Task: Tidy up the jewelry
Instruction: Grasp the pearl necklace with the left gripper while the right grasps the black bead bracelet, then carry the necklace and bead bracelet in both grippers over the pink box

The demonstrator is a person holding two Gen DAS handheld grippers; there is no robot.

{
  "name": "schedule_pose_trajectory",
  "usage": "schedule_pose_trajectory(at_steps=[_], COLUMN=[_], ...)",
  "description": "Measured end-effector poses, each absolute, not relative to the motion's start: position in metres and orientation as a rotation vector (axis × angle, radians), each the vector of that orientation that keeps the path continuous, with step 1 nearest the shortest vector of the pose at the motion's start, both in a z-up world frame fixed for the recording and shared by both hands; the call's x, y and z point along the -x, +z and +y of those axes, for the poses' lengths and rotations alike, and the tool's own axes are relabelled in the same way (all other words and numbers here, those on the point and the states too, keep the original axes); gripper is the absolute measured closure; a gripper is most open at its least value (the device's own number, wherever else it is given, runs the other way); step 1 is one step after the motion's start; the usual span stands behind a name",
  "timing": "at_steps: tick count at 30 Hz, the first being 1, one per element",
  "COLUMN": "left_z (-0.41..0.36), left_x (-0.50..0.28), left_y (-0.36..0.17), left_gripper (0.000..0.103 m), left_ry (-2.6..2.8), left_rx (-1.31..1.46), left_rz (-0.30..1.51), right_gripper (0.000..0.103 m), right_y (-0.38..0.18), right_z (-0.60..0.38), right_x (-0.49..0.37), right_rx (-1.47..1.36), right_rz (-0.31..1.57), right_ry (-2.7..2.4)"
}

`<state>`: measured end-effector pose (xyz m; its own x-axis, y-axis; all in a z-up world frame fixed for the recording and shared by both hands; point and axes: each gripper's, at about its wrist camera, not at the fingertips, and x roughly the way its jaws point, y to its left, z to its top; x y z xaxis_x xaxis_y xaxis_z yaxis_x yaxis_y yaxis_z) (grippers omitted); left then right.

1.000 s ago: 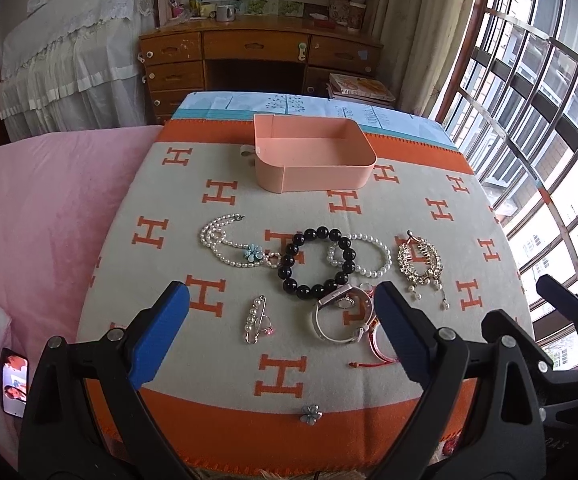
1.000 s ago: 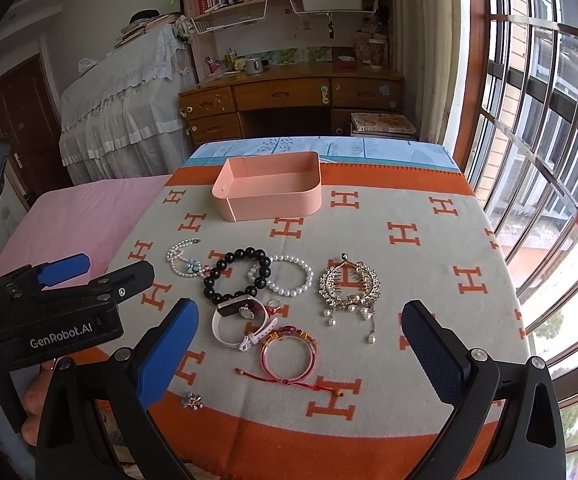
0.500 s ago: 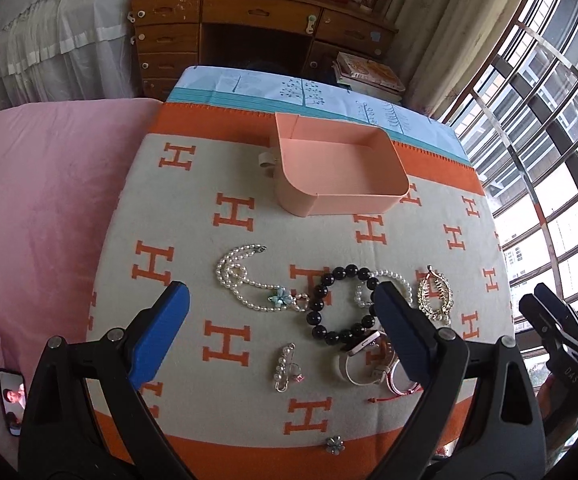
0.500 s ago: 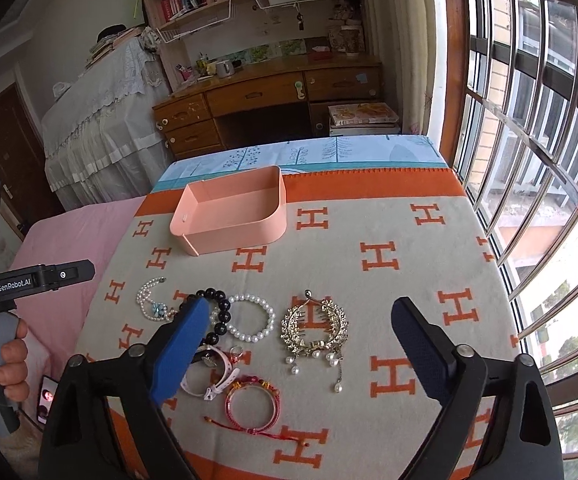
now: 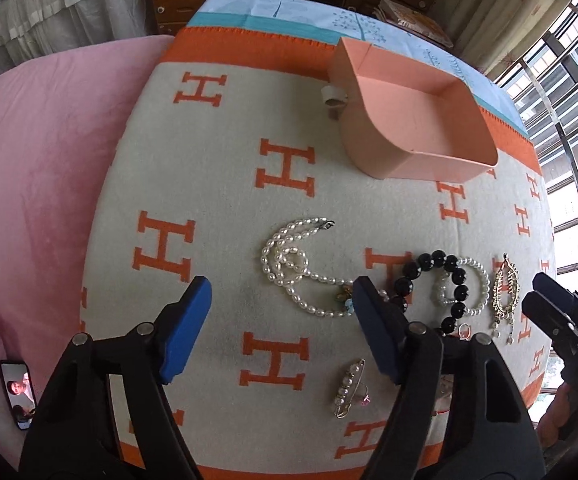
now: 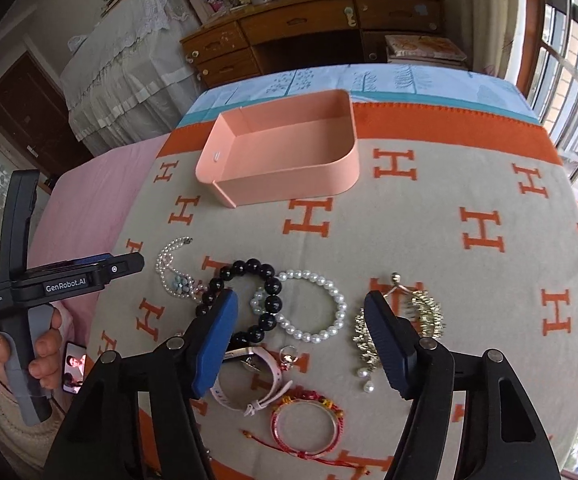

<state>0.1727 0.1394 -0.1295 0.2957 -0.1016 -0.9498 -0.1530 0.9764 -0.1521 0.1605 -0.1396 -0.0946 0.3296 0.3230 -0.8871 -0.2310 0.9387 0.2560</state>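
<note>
Left gripper (image 5: 279, 326): blue pads spread wide, nothing held, above the long pearl strand (image 5: 295, 270).
Blanket (image 6: 469, 280): woolly grey with orange H marks, bare toward the window side.
Black bead bracelet (image 6: 249, 300): glossy round beads, overlapping the white pearl bracelet (image 6: 313, 306).
Right gripper (image 6: 301, 344): jaws wide apart, empty, over both bracelets.
Gold earring (image 6: 421, 320): spiky, pearl drops, by the right pad.
Pink tray (image 6: 285, 152): smooth, rounded corner, empty, well apart beyond the jewelry.

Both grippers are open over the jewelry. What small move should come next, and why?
Probably lower the right gripper onto the white pearl bracelet: it lies between the open fingers, nothing is held, and the pink tray holds nothing yet.
</note>
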Motion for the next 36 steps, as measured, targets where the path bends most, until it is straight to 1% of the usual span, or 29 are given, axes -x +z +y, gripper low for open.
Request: schedule_pose_trajectory(at_steps=[2,6,9,17,19,20,21,22,24,25,26,30,33,36], left_z=[0.143,0.148,0.147,0.13,0.125,0.123,0.121,0.12,0.119,0.118,0.118,0.125,0.131,0.137], left_x=[-0.179,-0.192,-0.2,-0.21,-0.213,-0.214,-0.215,-0.216,-0.218,-0.219,-0.221,-0.223,-0.223,-0.217], left_y=[-0.139,-0.156,-0.167,-0.178,-0.181,-0.182,-0.183,-0.183,-0.182,-0.183,-0.183,-0.182,-0.174,-0.154], left_gripper=[0.034,0.045,0.048,0.048,0.048,0.051,0.059,0.064,0.085,0.088,0.091,0.096,0.096,0.096], left_ry=[0.041,0.044,0.038,0.069,0.08,0.084,0.099,0.107,0.103,0.099,0.097,0.095,0.099,0.094], left_rx=[0.243,0.272,0.276,0.188,0.163,0.155,0.139,0.134,0.142,0.146,0.154,0.232,0.262,0.274], left_rz=[1.293,1.333,1.366,1.381,1.388,1.391,1.394,1.392,1.395,1.398,1.398,1.387,1.353,1.309], right_gripper=[0.042,0.049,0.051,0.053,0.057,0.06,0.064,0.066,0.078,0.081,0.088,0.088,0.088,0.088], right_y=[-0.109,-0.135,-0.148,-0.165,-0.165,-0.166,-0.165,-0.166,-0.165,-0.165,-0.165,-0.163,-0.15,-0.133], right_z=[-0.125,-0.103,-0.096,-0.081,-0.079,-0.078,-0.079,-0.078,-0.081,-0.083,-0.084,-0.09,-0.095,-0.099], right_x=[-0.169,-0.184,-0.191,-0.195,-0.195,-0.195,-0.195,-0.196,-0.196,-0.196,-0.197,-0.195,-0.191,-0.187], right_rx=[-0.083,-0.053,-0.043,-0.008,0.005,0.012,0.014,0.014,-0.002,-0.021,-0.041,-0.077,-0.098,-0.108], right_rz=[1.221,1.278,1.309,1.322,1.314,1.31,1.307,1.304,1.302,1.307,1.315,1.31,1.278,1.238], right_ry=[0.386,0.393,0.39,0.391,0.39,0.388,0.388,0.389,0.4,0.416,0.429,0.439,0.451,0.462])
